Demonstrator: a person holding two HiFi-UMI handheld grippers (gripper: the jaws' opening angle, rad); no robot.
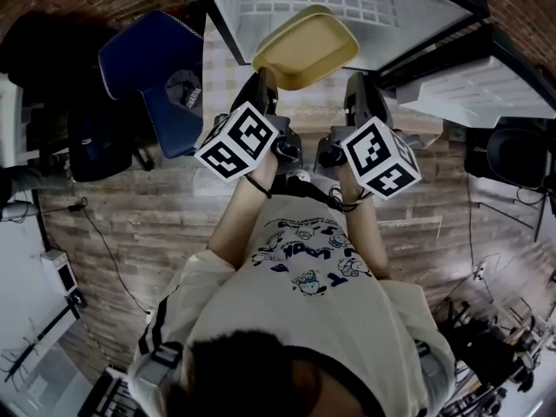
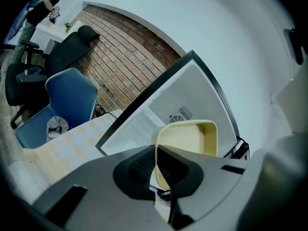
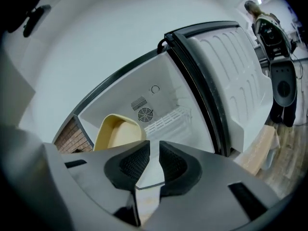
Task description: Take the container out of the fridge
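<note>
A pale yellow, empty plastic container (image 1: 306,46) hangs tilted in front of the open white fridge (image 1: 347,3). My left gripper (image 1: 263,83) is shut on its near rim. In the left gripper view the thin rim of the container (image 2: 187,138) runs down between the pads of my left gripper (image 2: 155,152). My right gripper (image 1: 360,89) is just right of the container. In the right gripper view the jaws of my right gripper (image 3: 154,150) stand a little apart with nothing between them, and the container (image 3: 118,131) shows to their left. Behind them lies the fridge's interior (image 3: 159,105) with a wire shelf.
The fridge door (image 3: 231,81) stands swung open at the right. A blue chair (image 1: 156,68) holding a cap is to the left, with black chairs beyond it. Another black chair (image 1: 512,155) is at the far right. The floor is wood plank, and the wall is brick.
</note>
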